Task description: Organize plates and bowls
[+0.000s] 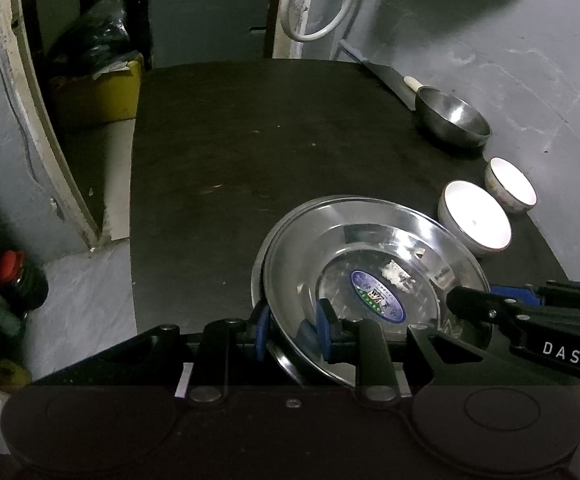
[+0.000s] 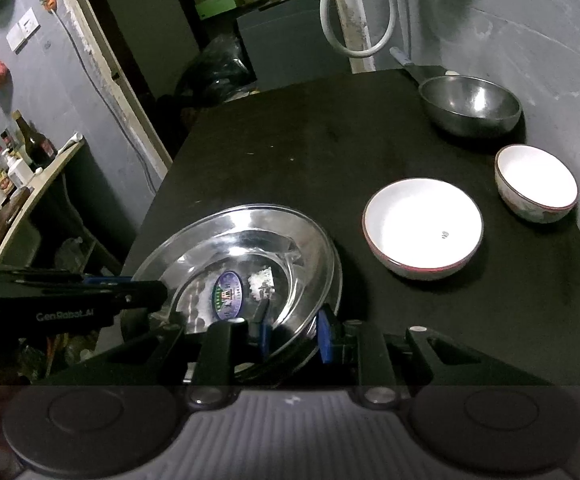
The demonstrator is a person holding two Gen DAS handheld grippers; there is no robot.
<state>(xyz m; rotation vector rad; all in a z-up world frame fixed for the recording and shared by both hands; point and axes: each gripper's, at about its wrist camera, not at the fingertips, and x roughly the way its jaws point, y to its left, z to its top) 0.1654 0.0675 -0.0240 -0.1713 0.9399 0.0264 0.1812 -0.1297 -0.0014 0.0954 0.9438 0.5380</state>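
Steel plate (image 1: pixel 370 264), bearing an oval blue sticker (image 1: pixel 377 297) at its centre, sits on another steel plate whose rim (image 1: pixel 255 280) shows at its left, near the front edge of the black table (image 1: pixel 250 152). Left gripper (image 1: pixel 293 330): blue pads pinch the plate's near-left rim, one pad outside and one inside the dish. Right gripper (image 2: pixel 295 334): blue pads pinch the near-right rim of the same plate in like fashion. To the right of the plates, a larger white bowl (image 2: pixel 423 227) with a red rim stands on the table; further right and back, a smaller white bowl (image 2: pixel 536 188). A steel bowl (image 2: pixel 470 104) rests at the far right corner, apart from both. Left of the table, bottles crowd a side shelf (image 2: pixel 30 196).
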